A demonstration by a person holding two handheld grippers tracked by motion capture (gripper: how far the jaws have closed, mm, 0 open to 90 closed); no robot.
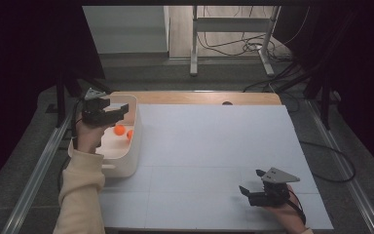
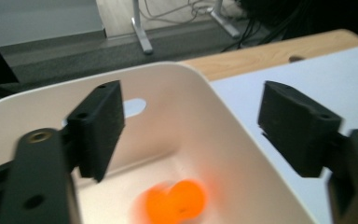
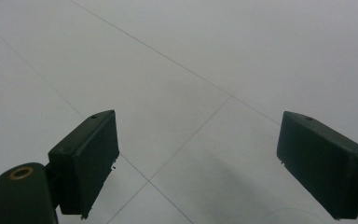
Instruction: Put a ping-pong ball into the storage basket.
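The left tool (image 1: 121, 109) hangs over a white bin (image 1: 135, 146) at the near-left edge of the counter (image 1: 214, 146), its jaws spread wide with nothing between them. Below and just ahead of those jaws, two orange balls (image 1: 120, 130) lie on the bin's floor, close together. In the left gripper view the balls (image 2: 177, 200) appear as a blurred orange shape beneath the gap between the jaws, touching neither, and the bin's far wall (image 2: 158, 93) with its handle slot stands beyond the tips.

The right tool (image 1: 251, 185) sits low over the white sheet at the near-right of the counter, well apart from the bin. Its jaws are released too, standing wide with only bare sheet (image 3: 191, 84) beneath and ahead of them; thin seam lines cross the sheet under the gap. A hand (image 1: 285, 212) holds it from behind, and a sleeved arm (image 1: 80, 195) carries the left tool.
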